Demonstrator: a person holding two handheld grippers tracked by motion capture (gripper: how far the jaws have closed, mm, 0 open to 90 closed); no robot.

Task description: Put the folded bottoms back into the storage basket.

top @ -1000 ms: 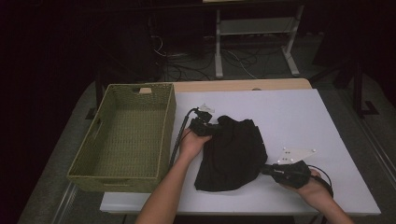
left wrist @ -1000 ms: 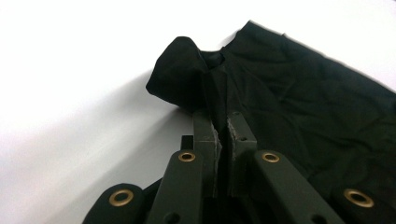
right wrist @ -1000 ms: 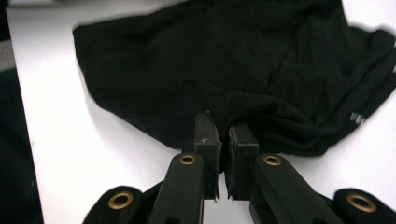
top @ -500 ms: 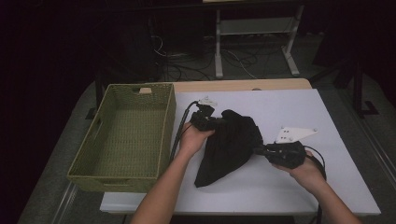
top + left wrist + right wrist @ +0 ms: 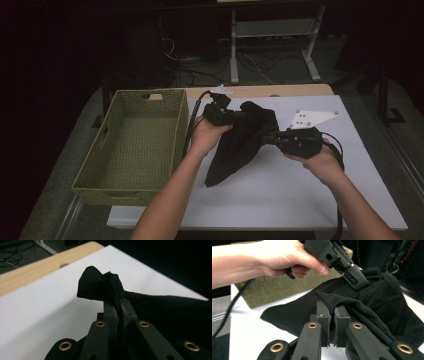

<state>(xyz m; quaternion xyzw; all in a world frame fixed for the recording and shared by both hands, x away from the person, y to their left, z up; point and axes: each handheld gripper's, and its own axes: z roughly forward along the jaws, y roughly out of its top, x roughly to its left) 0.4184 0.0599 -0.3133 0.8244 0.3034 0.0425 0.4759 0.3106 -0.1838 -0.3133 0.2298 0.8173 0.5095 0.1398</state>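
Sitting empty along the desk's left edge: a green woven basket [image 5: 131, 145], rim just beside the left forearm.

Clenching a bunched corner of the black cloth [image 5: 240, 142] toward the far middle of the desk: the left gripper [image 5: 235, 116], jaws pressed together on a small knob of fabric [image 5: 100, 287] poking out past the tips. Risking a slip here, judging by how little material is sitting between the pads.

Draping from the 2 held points down toward the near edge: the rest of the cloth, its lower tip resting on the white surface. Possibly dragging or snagging if carried sideways without enough lift.

Pinching a fold on the cloth's right side: the right gripper [image 5: 272, 138], jaws closed on a ridge of fabric [image 5: 352, 306]. Pulling the 2 grippers apart too hard, or unevenly, likely tugging 1 hold free and dropping that side.
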